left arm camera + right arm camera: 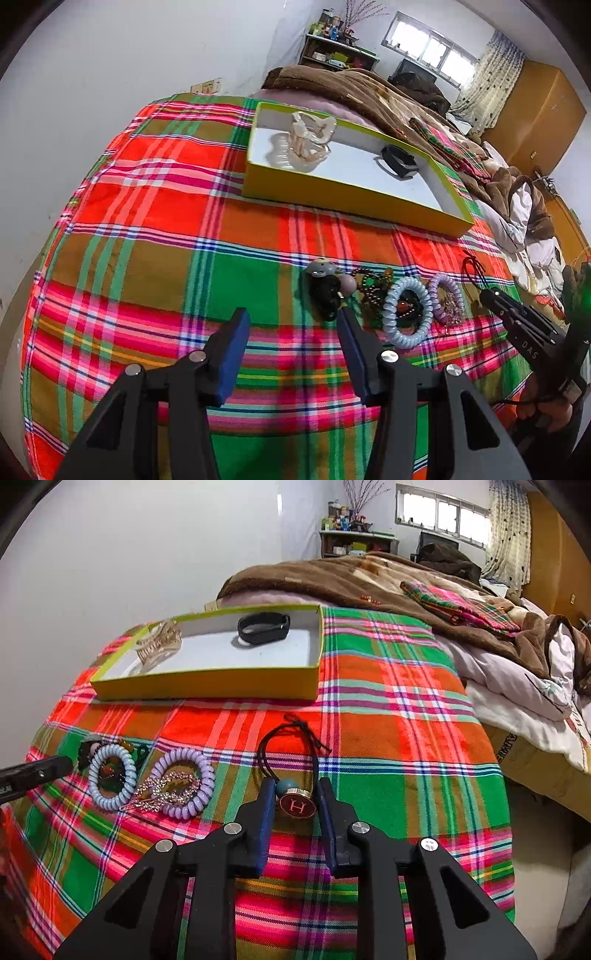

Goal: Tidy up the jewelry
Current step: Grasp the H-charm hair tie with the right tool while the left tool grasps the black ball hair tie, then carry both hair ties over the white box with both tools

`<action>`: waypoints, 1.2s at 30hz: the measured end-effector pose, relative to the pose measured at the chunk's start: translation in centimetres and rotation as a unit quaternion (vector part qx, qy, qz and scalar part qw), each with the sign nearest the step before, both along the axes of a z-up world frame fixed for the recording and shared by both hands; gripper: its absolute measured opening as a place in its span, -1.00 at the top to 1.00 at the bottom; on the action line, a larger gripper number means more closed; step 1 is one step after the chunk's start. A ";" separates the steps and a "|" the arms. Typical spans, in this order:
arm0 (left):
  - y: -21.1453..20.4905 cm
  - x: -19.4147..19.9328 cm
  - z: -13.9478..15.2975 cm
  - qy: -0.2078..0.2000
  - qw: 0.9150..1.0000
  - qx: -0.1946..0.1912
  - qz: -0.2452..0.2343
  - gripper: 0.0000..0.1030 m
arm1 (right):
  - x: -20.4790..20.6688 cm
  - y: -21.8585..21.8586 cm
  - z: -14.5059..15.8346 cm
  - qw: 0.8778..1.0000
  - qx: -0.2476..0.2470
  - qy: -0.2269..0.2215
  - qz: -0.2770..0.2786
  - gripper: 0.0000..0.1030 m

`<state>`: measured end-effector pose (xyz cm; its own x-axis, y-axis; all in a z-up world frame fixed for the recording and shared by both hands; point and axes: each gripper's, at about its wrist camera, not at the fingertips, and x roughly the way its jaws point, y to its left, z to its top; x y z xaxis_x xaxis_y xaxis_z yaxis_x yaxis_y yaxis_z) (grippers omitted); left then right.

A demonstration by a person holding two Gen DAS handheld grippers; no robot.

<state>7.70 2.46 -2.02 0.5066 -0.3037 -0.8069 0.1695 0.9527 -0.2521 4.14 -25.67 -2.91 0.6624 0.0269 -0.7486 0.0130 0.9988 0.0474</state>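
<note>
A bedroom: a bed spread with a bright plaid cloth (388, 709), a brown blanket (332, 579) heaped behind it, a shelf and window at the far wall. At the left of the right wrist view, a shallow yellow box (207, 686) lies on the cloth, already holding a translucent claw clip (162, 638) and a black band (264, 627).

Nearer, along the front of the bed, a cluster of pieces waits: a pale blue coil hair tie (112, 775), then a lilac coil hair tie (184, 779) with a rhinestone clip (166, 794) lying across it. The left gripper (291, 314) hovers over bare cloth beside these, its jaws spread and holding nothing.

Further right, the right gripper (295, 794) straddles a black cord tie (291, 746) with a teal bead and a red round charm (298, 804) marked H. The jaws stand either side of the charm; whether the pads press on it yet I cannot tell.

The step in hand looks like picking up this tie. It would go best by clamping squarely on the charm's rim, low to the cloth without pinching fabric, then lifting straight so the loose cord trails clear before carrying it to the box.
</note>
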 end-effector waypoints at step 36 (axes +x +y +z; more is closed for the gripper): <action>-3.5 1.5 0.0 -0.020 0.996 0.090 0.000 0.56 | -1.5 -1.3 1.3 0.999 0.019 -0.037 0.001 0.55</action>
